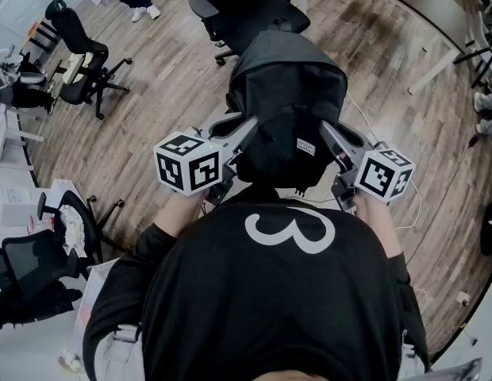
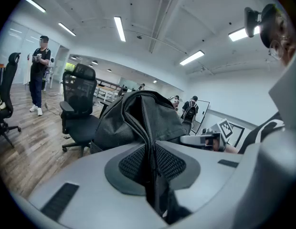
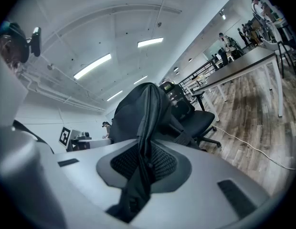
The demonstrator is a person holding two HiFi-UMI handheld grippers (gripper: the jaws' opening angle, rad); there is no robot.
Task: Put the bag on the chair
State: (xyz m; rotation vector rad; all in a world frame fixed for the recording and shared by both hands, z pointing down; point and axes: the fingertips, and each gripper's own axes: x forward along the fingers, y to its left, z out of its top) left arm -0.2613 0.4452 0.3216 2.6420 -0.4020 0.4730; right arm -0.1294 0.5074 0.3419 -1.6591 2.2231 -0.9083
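Fingers (image 2: 90,175) clamped on the slumped black bag (image 1: 290,109).
Nearly level, left gripper (image 1: 244,132) at its 9 o'clock, right gripper (image 1: 332,136) at 3; chair (image 1: 262,14) at 12.

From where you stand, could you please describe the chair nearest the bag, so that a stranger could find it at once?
On the wooden floor, look straight ahead of the person, just beyond the raised black bag. The black office chair there is partly hidden behind the bag; the far-left chair and the lower-left chair stand well away from it.
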